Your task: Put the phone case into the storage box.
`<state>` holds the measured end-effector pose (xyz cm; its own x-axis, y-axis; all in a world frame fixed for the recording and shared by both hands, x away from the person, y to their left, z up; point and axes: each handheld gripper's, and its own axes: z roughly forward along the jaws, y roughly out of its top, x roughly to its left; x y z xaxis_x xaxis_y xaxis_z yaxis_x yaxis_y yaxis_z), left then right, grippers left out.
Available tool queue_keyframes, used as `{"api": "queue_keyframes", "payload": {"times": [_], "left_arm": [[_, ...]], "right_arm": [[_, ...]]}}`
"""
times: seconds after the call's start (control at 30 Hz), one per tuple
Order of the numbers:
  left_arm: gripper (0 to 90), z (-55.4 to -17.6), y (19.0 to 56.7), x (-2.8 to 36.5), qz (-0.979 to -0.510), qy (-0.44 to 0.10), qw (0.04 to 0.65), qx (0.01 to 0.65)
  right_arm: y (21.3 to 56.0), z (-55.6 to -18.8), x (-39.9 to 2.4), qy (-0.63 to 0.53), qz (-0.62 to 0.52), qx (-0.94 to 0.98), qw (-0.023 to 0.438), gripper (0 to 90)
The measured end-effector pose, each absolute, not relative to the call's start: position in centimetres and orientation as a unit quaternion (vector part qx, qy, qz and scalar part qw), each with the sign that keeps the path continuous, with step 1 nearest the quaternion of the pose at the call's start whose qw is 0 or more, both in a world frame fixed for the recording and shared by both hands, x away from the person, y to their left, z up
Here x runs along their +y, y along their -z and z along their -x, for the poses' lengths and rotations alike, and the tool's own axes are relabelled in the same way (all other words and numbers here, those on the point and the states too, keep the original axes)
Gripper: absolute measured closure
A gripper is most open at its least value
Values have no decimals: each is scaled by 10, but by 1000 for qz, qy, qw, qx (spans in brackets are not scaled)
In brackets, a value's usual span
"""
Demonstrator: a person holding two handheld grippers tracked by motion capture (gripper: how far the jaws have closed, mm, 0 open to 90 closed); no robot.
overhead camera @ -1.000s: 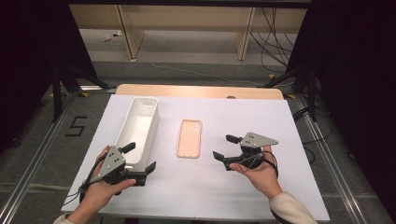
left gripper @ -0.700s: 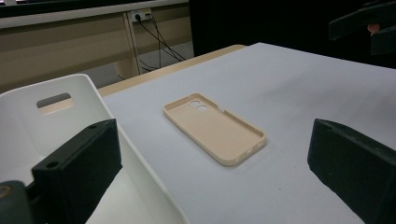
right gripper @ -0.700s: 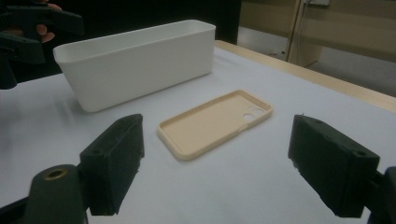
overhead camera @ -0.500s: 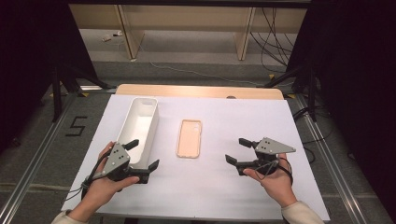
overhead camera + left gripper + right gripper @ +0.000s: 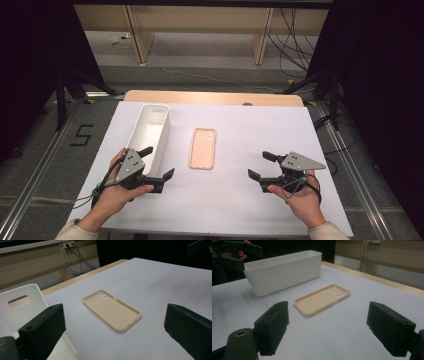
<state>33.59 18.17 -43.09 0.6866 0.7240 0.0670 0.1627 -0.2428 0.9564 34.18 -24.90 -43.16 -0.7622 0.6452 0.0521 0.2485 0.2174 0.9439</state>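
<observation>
Jaws of left gripper spread wide, nothing between, low over table at near end of bin. Jaws of right gripper also spread, empty, pointing in toward centre. Between both: case, beige, flat on table, open side up, camera cut-out at far end, just right of bin, not touching it. In left gripper view, case dead ahead between the jaws, bin wall at left. In right gripper view, case ahead, bin beyond it.

Likely step: reach for case, then drop into bin. Left gripper nearer to bin, either in reach of case. Best grip probably across a long rim: one jaw inside the lip, one outside, since flat case offers no height to clamp. Come in low and level, avoid shoving case sideways on the smooth sheet. Thin soft rim likely to flex, so pinch gently. Lift clear of bin wall before moving over.
</observation>
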Motion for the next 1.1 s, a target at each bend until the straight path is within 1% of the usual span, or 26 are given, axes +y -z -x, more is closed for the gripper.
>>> {"api": "queue_keyframes", "payload": {"times": [0.03,0.07,0.13,0.2,0.23,0.33,0.37,0.4,0.43,0.53,0.57,0.63,0.67,0.73,0.77,0.8,0.83,0.9,1.0,1.1], "left_arm": [[32,-337,431,181,-743,-257,540,300],[32,-337,430,180,-745,-256,538,298],[32,-339,429,178,-746,-256,539,295],[32,-339,427,176,-751,-257,534,292],[32,-341,426,173,-752,-256,534,291],[32,-343,426,170,-754,-237,537,296],[32,-345,426,169,-753,-233,539,296],[32,-346,426,168,-754,-233,539,296],[33,-346,426,167,-754,-235,538,296],[35,-348,425,165,-757,-234,535,294],[35,-349,424,164,-757,-237,534,292],[35,-350,424,163,-758,-236,533,292],[36,-352,423,161,-761,-237,529,290],[37,-353,422,159,-764,-239,526,287],[38,-355,420,155,-775,-239,513,282],[38,-356,420,153,-781,-238,505,279],[40,-356,420,153,-781,-238,505,279],[45,-359,419,145,-800,-225,484,274],[49,-362,420,139,-810,-217,471,274],[74,-365,422,128,-830,-208,447,261]], "right_arm": [[432,-340,-250,-555,-296,757,177,191],[432,-340,-251,-555,-294,756,187,191],[432,-339,-252,-555,-295,754,188,191],[432,-337,-253,-553,-302,755,180,190],[432,-338,-256,-555,-293,755,189,189],[432,-335,-257,-558,-299,752,184,189],[432,-336,-259,-560,-293,750,194,188],[431,-334,-259,-555,-304,753,182,187],[433,-335,-259,-564,-298,746,191,187],[432,-333,-261,-554,-307,752,184,186],[433,-333,-264,-556,-298,750,201,185],[433,-332,-264,-557,-308,746,195,185],[433,-331,-266,-557,-308,749,185,184],[433,-330,-266,-560,-313,744,186,184],[433,-331,-269,-554,-303,747,206,184],[432,-329,-269,-551,-313,749,193,184],[432,-329,-270,-553,-309,748,198,184],[434,-328,-270,-563,-312,742,188,184],[433,-327,-272,-551,-315,748,193,184],[433,-326,-274,-552,-315,747,192,184]]}}
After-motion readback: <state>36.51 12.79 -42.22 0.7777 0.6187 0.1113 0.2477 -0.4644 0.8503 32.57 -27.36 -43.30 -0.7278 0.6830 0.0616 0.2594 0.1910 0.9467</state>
